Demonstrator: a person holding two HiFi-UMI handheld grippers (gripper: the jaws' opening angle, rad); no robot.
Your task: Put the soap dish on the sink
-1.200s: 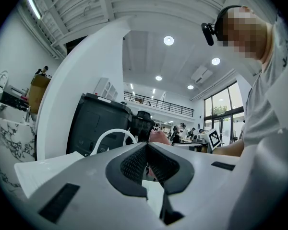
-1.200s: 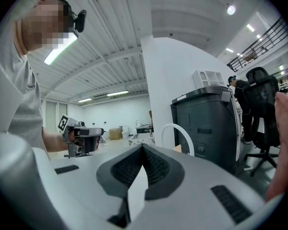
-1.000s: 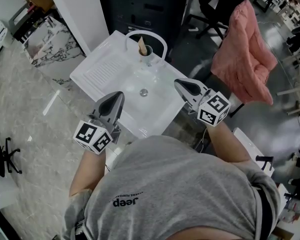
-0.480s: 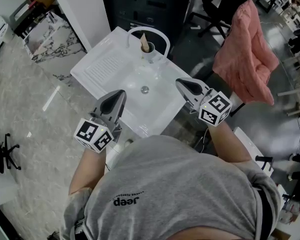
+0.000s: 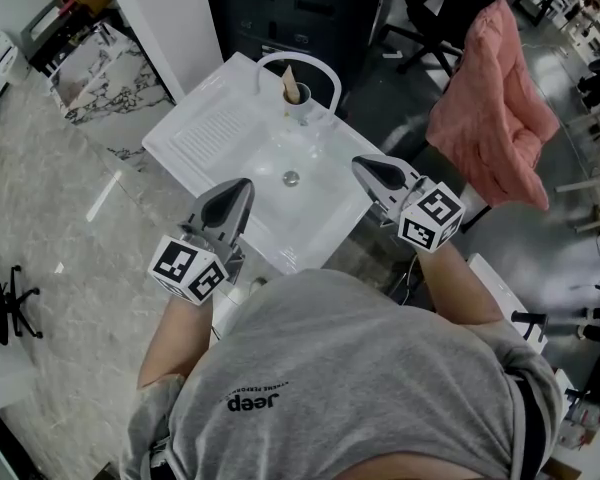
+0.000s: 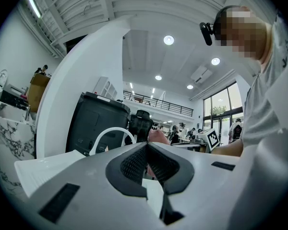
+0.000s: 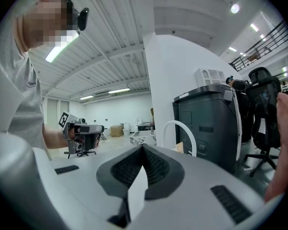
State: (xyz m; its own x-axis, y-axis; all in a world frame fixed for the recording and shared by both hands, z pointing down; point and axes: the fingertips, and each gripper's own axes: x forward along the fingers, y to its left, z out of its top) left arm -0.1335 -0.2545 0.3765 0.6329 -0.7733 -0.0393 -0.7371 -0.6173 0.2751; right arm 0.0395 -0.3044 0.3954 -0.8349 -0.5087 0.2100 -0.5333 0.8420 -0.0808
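Observation:
The white sink [image 5: 230,158] stands in front of me in the head view, with a ribbed drainboard [image 5: 206,134] on its left and a drain [image 5: 291,178] in the basin. A white arched faucet [image 5: 298,66] rises at its far edge. Beside the faucet a tan wooden piece [image 5: 291,85] stands upright; I cannot tell whether it is the soap dish. My left gripper [image 5: 242,187] hovers over the sink's near left edge, shut and empty. My right gripper [image 5: 361,166] hovers at the sink's near right edge, also shut and empty. In the left gripper view the left gripper [image 6: 147,145] points level at the faucet [image 6: 111,134].
A pink cloth [image 5: 490,98] hangs over a chair to the right of the sink. A black cabinet [image 5: 300,13] stands behind the sink, beside a white pillar [image 5: 165,18]. A marble slab [image 5: 100,93] leans at the far left. Grey floor surrounds the sink.
Both grippers have stayed where they were, shut. Only the head view has shifted a little.

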